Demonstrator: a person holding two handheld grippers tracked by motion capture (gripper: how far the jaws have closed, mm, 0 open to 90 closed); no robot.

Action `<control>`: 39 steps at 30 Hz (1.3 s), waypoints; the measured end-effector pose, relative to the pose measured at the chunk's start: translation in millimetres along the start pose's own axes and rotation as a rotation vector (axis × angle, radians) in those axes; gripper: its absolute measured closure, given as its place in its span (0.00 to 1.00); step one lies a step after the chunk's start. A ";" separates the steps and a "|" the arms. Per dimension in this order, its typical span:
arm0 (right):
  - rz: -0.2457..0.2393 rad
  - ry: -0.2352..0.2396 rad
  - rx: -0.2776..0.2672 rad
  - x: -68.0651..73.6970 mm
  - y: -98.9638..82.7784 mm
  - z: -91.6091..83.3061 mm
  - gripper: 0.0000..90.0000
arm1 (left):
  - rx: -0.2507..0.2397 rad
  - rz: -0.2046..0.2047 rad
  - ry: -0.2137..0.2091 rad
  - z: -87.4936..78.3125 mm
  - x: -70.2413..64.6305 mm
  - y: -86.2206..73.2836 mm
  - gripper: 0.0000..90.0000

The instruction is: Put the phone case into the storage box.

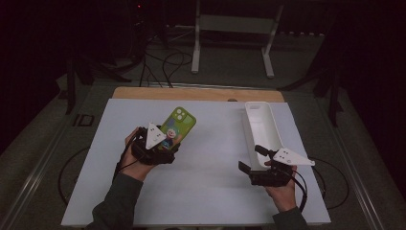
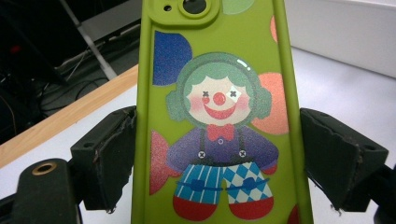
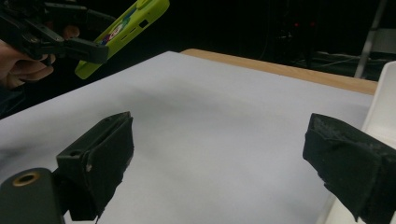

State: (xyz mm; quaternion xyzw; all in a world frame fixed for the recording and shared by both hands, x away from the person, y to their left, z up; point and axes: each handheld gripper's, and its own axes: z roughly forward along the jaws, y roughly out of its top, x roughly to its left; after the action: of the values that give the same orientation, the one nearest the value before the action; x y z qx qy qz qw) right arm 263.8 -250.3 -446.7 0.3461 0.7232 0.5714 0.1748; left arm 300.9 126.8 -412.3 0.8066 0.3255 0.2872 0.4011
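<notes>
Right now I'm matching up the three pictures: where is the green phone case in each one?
High view: green phone case left of centre, in the left gripper.
Left gripper view: centre, between the jaws.
Right gripper view: top left, lifted off the table.
Shared landmark: the table's wooden edge.

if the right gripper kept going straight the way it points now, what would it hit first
Probably nothing soon: the right gripper has open jaws with only bare white table mat ahead. Beyond lies the wooden table edge. The white tray sits just off one jaw's side; depth is hard to judge.
</notes>
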 end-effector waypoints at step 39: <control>0.015 0.062 0.027 3.7 53.4 29.5 0.10 | -0.054 0.115 -0.085 9.6 -41.4 28.7 0.18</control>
State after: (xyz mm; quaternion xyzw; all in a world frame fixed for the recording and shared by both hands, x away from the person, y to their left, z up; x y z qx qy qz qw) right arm 296.4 -221.1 -404.0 0.3359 0.7335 0.5732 0.1433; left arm 290.5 77.7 -401.7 0.8244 0.2536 0.2837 0.4190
